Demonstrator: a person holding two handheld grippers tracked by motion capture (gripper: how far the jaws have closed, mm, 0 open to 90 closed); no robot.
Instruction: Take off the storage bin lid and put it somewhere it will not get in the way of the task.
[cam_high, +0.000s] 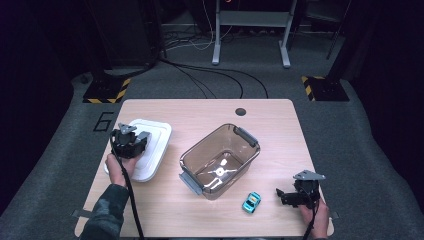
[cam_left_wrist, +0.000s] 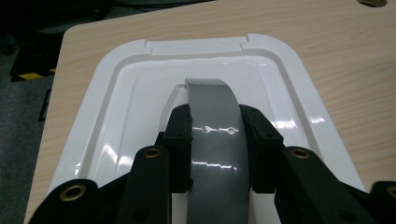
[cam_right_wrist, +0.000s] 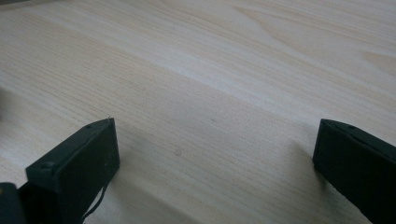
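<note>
Left gripper (cam_left_wrist: 215, 140) clamped on lid (cam_left_wrist: 116, 93) handle (cam_left_wrist: 212, 112); right gripper (cam_right_wrist: 215, 158) apart, idle lower right. Lift lid level, align over bin (cam_high: 220, 160).

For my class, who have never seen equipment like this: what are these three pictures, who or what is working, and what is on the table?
A person at a wooden table holds a two-jaw gripper in each hand. One picture looks down from above; the other two come from cameras riding on the grippers. The left gripper is shut on the grey handle of a white lid. The right gripper is open over bare wood. In the middle stands a clear, empty bin, with a small blue toy car beside it.
</note>
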